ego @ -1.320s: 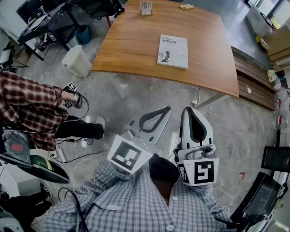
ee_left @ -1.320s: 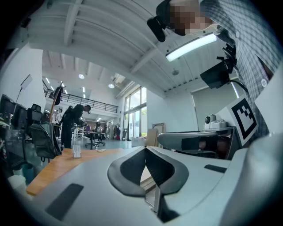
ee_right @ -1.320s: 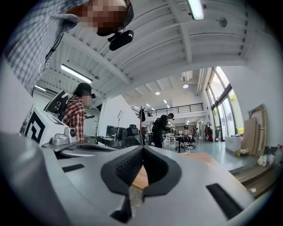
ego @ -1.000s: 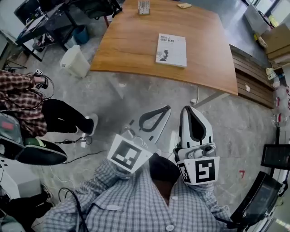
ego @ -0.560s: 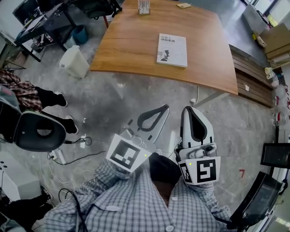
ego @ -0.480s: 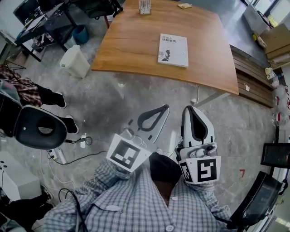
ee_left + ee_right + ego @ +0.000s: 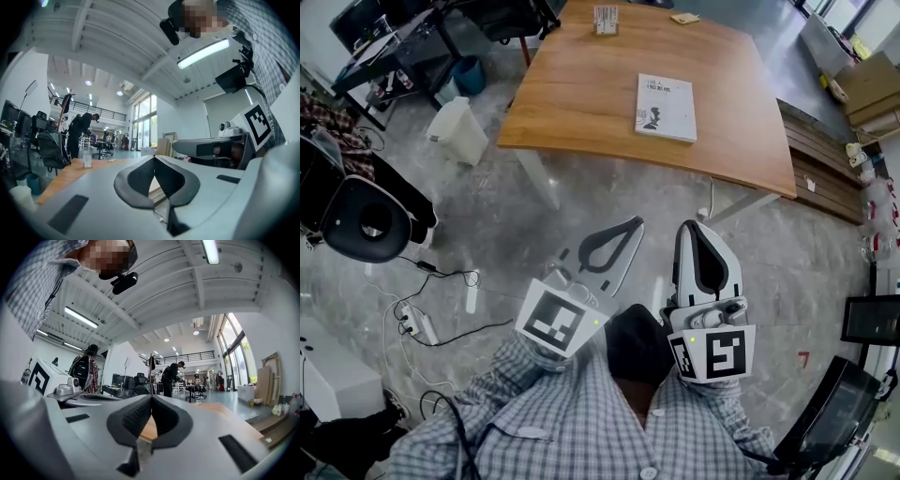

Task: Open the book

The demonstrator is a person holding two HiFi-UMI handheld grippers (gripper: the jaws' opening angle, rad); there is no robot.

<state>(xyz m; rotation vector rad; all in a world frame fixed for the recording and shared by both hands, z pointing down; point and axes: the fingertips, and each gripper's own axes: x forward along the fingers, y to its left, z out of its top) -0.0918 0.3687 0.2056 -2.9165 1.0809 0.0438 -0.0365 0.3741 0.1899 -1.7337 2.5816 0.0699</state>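
A closed white book (image 7: 667, 108) lies flat on the wooden table (image 7: 581, 94), right of its middle, cover up. Both grippers hang over the grey floor, well short of the table's near edge. My left gripper (image 7: 634, 223) is shut with nothing in it, tips touching; in its own view the left gripper (image 7: 154, 158) points level toward the table. My right gripper (image 7: 696, 227) is also shut and empty; the right gripper (image 7: 152, 398) shows its ribbed pads closed together, with the table's wood visible through the loop.
A small holder (image 7: 605, 19) and a yellow note (image 7: 684, 17) sit at the table's far edge. A white bin (image 7: 457, 127) stands left of the table. A black chair (image 7: 366, 220) and floor cables (image 7: 441, 309) lie at left. Wooden planks (image 7: 825, 173) lie right.
The person in the plaid shirt at left has gone out of view and a black chair shows there. Table and book have shifted slightly in the head view; both grippers stay shut.
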